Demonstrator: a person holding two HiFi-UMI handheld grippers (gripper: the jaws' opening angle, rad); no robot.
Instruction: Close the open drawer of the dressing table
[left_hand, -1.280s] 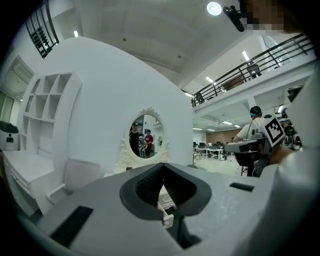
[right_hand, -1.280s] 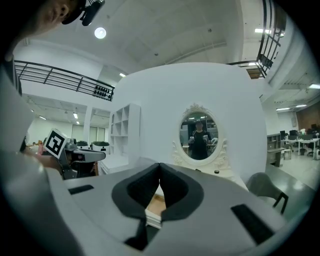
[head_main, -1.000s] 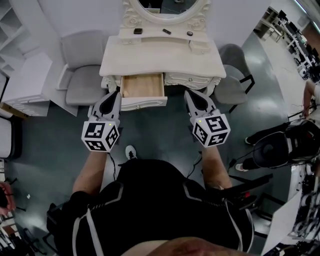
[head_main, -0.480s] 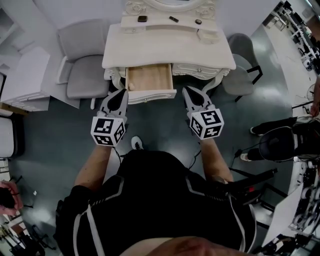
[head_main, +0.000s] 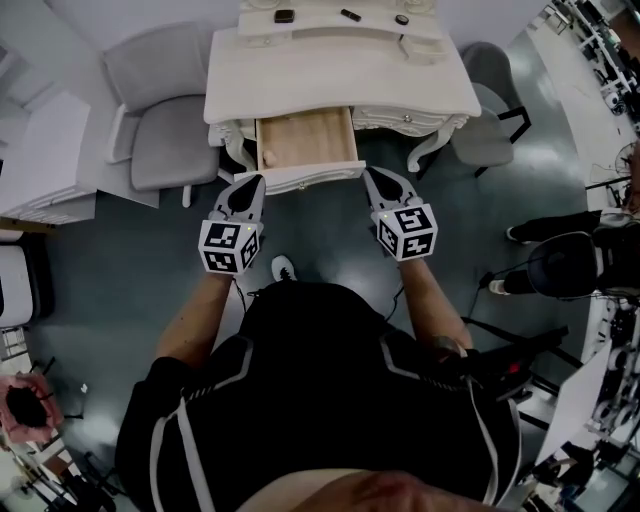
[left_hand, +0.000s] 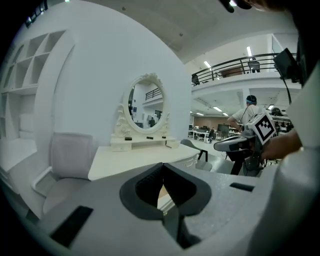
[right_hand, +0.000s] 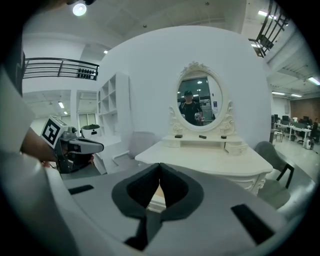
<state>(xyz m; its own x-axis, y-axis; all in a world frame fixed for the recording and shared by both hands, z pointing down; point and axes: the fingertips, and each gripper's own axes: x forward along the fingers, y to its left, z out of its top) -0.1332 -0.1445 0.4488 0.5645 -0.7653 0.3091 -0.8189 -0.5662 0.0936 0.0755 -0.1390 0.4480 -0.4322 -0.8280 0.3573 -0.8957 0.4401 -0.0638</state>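
**Jaws clenched and empty, drawer not yet closed**

Pressed tip to tip on both the left gripper (head_main: 252, 181) and the right gripper (head_main: 371, 172), with nothing caught between. Read the same way in each gripper view: dark pads meeting at a point, only pale wood showing through the gap below.

Held at centre frame in the head view, one at each end of the front panel of the drawer (head_main: 305, 142). Tips just beside that panel. Cannot tell whether touching or a little apart.

Pulled well out from under the surface (head_main: 330, 75) at upper centre, with the bare wooden bottom fully exposed. Appears to hold nothing.

Flanked by a grey chair (head_main: 165, 150) at upper left and another chair (head_main: 482, 135) at upper right, both clear of the path. Topped by a mirror (right_hand: 199, 102), seen in the gripper views above a low shelf with a few small dark items.

Judged as barely begun: lined up for the push, but no closing visible. Left to do:
- set the shut tips against the front panel;
- drive it straight up-frame until flush with the carved apron.

Probably best pushed evenly from both ends, so as not to skew and jam.
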